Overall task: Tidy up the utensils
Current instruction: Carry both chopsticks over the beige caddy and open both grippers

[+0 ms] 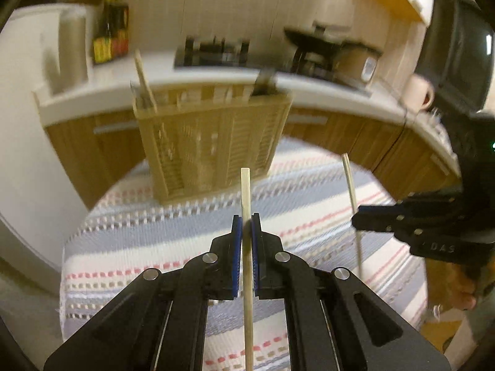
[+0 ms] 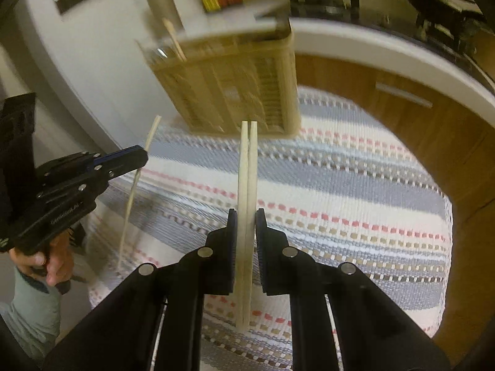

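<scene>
Left gripper [image 1: 246, 225]: closed on a single chopstick [image 1: 246, 191], which is pinched between the blue pads partway along its length.
Right gripper [image 2: 246, 216]: closed on a pair of chopsticks [image 2: 247, 160], held side by side and touching (the pair reads as one thin stick in the left wrist view).
Long axis: each held stick is carried along its gripper's pointing line, one end projecting ahead toward the utensil holder [image 1: 213, 136] and the other trailing back under the camera.
Direction to the holder: the holder is seen ahead of and above both sets of tips, upright on the striped cloth [image 1: 309, 210], with clear cloth left between tips and holder.
Nearer hand: neither can be called nearer with confidence; in the right wrist view the pair's tips overlap the holder's lower front, which may be only the viewing angle.
Holder contents: one wooden stick is leaned in the holder's left compartment and a dark handle is stood at its right end (blur hides the rest).
Coming move, as judged: the sticks would have to be raised above the holder's rim and tipped upright before being lowered in.
Risk, as judged: a stick may pivot in a narrow grip.
</scene>
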`<act>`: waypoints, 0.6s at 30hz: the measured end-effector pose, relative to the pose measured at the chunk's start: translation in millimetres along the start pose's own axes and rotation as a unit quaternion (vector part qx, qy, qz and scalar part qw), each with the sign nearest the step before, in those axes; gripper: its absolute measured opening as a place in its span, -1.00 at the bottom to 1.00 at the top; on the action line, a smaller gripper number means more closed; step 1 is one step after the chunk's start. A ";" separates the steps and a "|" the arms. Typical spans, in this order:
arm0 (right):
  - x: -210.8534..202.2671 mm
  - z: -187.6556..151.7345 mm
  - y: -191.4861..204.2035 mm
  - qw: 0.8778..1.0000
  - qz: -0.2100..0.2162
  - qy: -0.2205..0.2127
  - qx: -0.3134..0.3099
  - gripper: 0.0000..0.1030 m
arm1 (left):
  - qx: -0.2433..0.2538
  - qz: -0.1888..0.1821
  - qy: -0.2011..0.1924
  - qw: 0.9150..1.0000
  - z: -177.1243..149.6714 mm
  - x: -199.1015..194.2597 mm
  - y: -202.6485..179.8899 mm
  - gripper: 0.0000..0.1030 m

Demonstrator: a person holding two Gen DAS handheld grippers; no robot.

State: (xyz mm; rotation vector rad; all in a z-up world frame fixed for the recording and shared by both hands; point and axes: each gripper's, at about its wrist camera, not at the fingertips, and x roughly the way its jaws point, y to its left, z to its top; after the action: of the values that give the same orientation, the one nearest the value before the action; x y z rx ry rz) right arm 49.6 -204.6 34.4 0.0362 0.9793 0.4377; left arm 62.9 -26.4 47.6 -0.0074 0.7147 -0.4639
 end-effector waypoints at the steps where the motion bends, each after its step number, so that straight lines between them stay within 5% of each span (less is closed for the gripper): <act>1: -6.8 1.0 -0.9 1.000 0.016 -0.012 0.003 -0.81 | 0.000 0.001 -0.013 1.000 3.2 -6.0 -1.7 -0.93; 10: -52.4 50.2 6.5 0.989 0.091 -0.119 -0.006 -0.81 | -0.020 -0.003 -0.153 0.988 49.2 -66.6 14.9 -0.93; 18: -86.7 115.3 17.9 0.971 0.075 -0.225 -0.019 -0.81 | -0.034 0.012 -0.248 0.968 110.4 -89.2 29.8 -0.93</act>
State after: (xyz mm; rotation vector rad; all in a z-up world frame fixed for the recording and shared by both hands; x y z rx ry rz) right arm 95.3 -201.8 172.4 0.1688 0.5230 0.5590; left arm 86.2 20.7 182.9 -0.1738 0.2373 -0.3916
